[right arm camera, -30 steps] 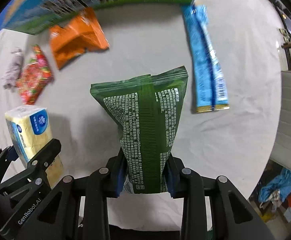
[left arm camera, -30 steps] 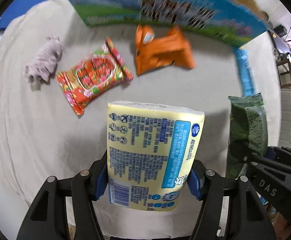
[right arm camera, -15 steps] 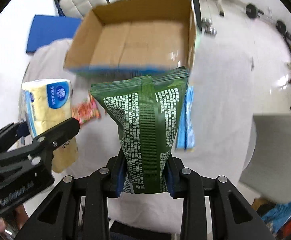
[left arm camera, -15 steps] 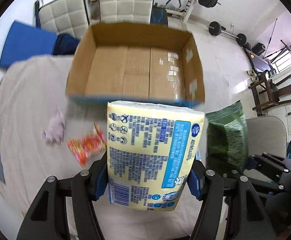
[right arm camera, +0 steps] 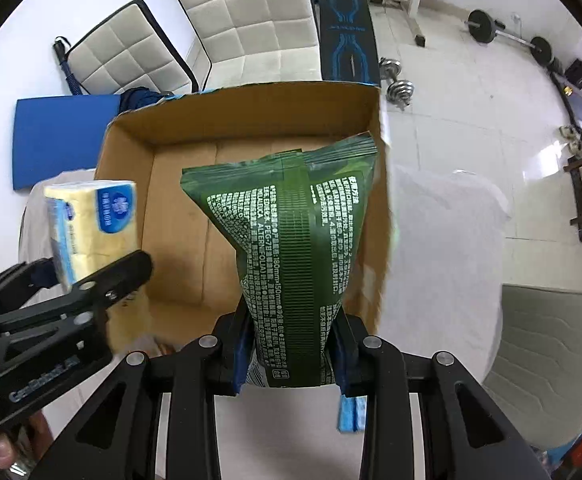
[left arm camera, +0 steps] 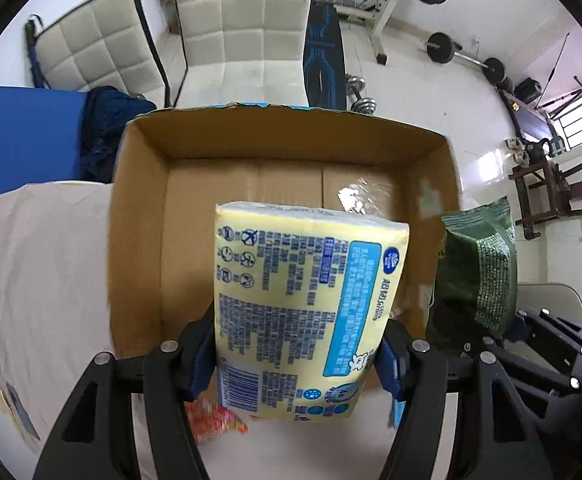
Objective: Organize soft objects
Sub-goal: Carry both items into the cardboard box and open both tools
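The left gripper has its jaws clamped on the lower sides of a pale yellow plastic-wrapped pack of tissues, printed in blue. The pack stands on end, its long axis running straight away from the jaws, its far end over the open brown cardboard box below. Beside it, the right gripper pinches a dark green crinkled plastic pouch with white print near its bottom, jaws drawn narrow around it. The pouch likewise points lengthwise away from the jaws, its sealed top edge flaring wide over the box's right-hand side. The box sits on a tabletop covered with a pale cloth, its inside bare cardboard. An orange-red printed snack packet peeks out beneath the tissues, blurred. White quilted chairs stand behind the box.
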A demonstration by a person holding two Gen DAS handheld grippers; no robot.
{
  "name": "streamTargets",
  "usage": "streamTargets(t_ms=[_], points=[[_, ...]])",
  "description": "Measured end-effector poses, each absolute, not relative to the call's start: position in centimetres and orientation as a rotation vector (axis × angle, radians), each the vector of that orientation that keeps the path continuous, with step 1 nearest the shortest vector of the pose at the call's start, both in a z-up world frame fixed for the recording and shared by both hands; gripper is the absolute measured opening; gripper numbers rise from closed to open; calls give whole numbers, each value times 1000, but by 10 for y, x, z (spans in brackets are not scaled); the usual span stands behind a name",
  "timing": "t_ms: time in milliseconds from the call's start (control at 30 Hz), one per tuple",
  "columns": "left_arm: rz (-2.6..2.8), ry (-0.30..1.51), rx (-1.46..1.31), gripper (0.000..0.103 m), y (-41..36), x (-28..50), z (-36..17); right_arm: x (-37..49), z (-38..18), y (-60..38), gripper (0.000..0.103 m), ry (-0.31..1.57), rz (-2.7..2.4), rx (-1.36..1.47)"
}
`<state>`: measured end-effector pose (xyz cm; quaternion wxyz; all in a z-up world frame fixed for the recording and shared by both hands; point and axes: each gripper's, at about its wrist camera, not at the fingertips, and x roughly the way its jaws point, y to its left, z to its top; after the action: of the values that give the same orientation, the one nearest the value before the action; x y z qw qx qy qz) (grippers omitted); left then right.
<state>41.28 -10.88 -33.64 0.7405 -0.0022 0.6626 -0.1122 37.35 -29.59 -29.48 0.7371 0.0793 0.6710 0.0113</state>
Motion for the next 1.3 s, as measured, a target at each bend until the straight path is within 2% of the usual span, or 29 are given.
streamTargets(t_ms=[300, 467, 867, 967, 1133, 1300], points=[[-257, 1560, 9, 62, -113, 474, -403, 445, -376, -296, 34, 1544, -38, 193], [-271, 1582, 24, 62, -114, 475, -409, 468, -411, -290, 35, 1585, -39, 192], [-299, 1601, 55, 63, -120, 476, -413, 492, -440, -285, 36, 1632, -18, 179], [-286, 1617, 15, 63, -117, 478, -414, 493, -441, -281, 40, 1640, -20, 143], [-282, 1608, -8, 63, -115, 479, -405, 490, -438, -279, 55, 1635, -29, 132], [-283, 1593, 4, 64, -117, 473, -392, 483, -429, -276, 64, 1636, -25, 122]])
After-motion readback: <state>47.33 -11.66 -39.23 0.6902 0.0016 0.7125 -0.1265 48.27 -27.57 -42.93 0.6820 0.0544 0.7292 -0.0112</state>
